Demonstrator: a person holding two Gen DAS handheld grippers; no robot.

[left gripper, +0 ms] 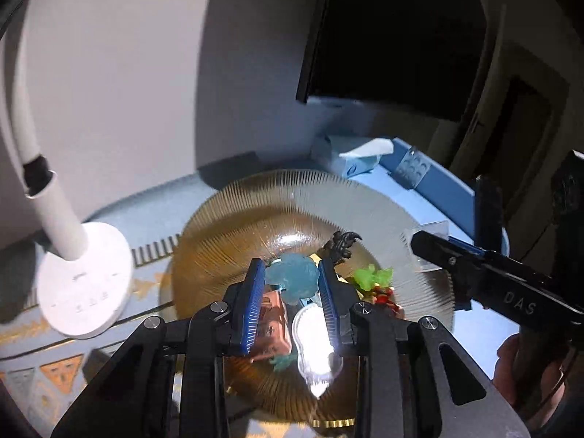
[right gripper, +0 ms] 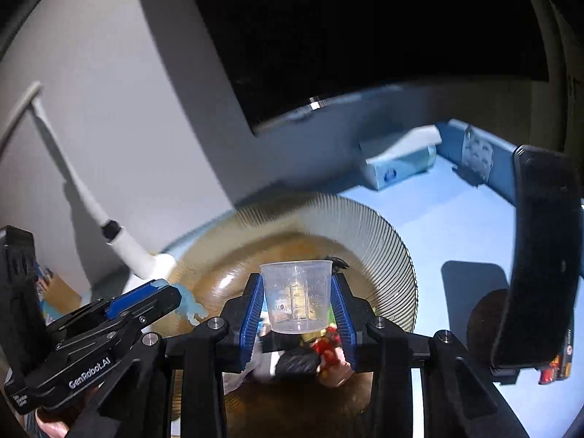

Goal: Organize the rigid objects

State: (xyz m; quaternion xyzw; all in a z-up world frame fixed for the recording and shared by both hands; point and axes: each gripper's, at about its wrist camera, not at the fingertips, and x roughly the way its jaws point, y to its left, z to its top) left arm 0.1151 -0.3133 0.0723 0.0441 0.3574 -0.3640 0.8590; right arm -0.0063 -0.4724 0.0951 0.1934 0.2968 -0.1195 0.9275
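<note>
The left gripper [left gripper: 292, 284] is clenching a pale blue translucent figure [left gripper: 292, 277] between its blue pads; the figure is sitting at the fingertips, bulging forward beyond them, its limbs hanging below the jaw line as the right wrist view shows. The right gripper [right gripper: 297, 303] is gripping a clear measuring cup [right gripper: 296, 294], upright, mouth up, with its tapered base sinking between the pads and its rim standing above the tips.

Both held items are hanging over the ribbed amber glass plate [left gripper: 226, 226], which is lying directly below and ahead of both pairs of jaws. Under the left jaws the plate is carrying a copper packet [left gripper: 272, 328], a clear plastic shell [left gripper: 314, 343], a green figure [left gripper: 372, 277] and a dark figure [left gripper: 339, 244].

Judgement: the coming move is turning on vertical clearance, since each item is lying straight below-forward of its own jaws; neither hand is appearing nearer the plate.
</note>
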